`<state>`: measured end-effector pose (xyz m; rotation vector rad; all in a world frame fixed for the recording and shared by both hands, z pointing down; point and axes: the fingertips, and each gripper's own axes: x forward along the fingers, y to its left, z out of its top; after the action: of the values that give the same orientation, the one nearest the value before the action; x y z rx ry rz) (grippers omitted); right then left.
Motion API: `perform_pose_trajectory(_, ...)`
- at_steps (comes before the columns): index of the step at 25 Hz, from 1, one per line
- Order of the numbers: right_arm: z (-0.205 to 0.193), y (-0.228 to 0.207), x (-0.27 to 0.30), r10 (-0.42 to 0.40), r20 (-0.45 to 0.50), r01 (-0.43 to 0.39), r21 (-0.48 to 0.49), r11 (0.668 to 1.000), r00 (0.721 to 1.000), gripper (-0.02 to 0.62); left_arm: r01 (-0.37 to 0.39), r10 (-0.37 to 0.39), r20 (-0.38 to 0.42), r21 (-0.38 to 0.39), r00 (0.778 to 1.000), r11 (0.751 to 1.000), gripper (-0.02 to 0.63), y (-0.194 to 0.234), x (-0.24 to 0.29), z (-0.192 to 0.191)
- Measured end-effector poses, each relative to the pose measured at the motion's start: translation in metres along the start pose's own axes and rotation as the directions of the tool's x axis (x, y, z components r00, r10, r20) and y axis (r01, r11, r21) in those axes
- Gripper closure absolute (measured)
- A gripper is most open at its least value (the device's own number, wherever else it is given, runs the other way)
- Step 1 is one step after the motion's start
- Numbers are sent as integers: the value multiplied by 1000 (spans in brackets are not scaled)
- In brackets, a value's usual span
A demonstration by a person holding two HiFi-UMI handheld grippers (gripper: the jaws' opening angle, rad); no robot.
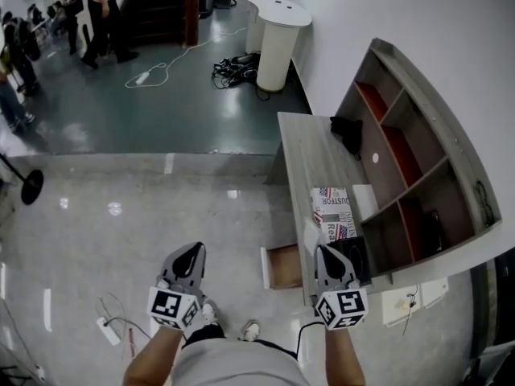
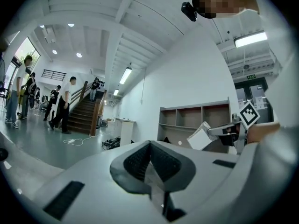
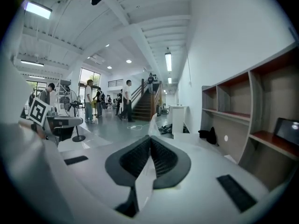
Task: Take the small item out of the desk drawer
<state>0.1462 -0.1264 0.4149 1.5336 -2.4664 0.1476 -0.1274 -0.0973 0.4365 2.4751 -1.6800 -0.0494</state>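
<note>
Right gripper view
- right gripper (image 3: pixel 150 140): jaws closed on the small white item (image 3: pixel 145 185), a thin flat piece seen edge-on between the pads
- shelf unit (image 3: pixel 243 111): 3 o'clock, open compartments with red-brown boards
- black object (image 3: pixel 209 135): on the desk (image 3: pixel 196 141), at 2 o'clock from the jaws
- stairs (image 3: pixel 142 105): 12 o'clock, far off; people (image 3: pixel 89 101) stand at 10 o'clock

Left gripper view
- left gripper (image 2: pixel 149 144): jaws together
- small white item: 3 o'clock, tilted in the right gripper's tips, raised in front of the shelf unit
- stairs: 9 o'clock, with people walking beside them

Head view
- grippers: left at 7 o'clock, right at 5 o'clock, both pointing toward 12 o'clock
- drawer (image 1: pixel 283 265): pulled open out of the desk's near end, at 6 o'clock, just beside the right gripper on its 9 o'clock side
- printed paper (image 1: pixel 334 207): on the desk, just past the right gripper's tips
- round white table (image 1: pixel 278 34): 12 o'clock, cables (image 1: pixel 235 69) on the floor beside it
</note>
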Motion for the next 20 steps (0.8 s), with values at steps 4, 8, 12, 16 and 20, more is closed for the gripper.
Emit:
perform_pose_trajectory(4,38,-3,-26,-12,96,9,39,999,995,569,-12,12,10,-9,1000,1000,588,3,-5,5)
perform_pose_trajectory(8,63,-13,-52,-73,166,64,56,996,983,569,-17,17,24,-9,1000,1000,588,7,-6,13)
perform_pose_trajectory(12,58,-22,-72,-130,156,123,54,991,979,569,-6,6,22,6,1000,1000,588,10,-4,17)
perform_pose_trajectory(16,36,-32,-84,-183,106,176,66,982,977,569,-31,31,7,8,1000,1000,588,21,-4,10)
perform_pose_trajectory(20,21,-41,-89,-222,76,217,67,974,972,569,-43,43,-9,1,999,999,588,24,-4,5)
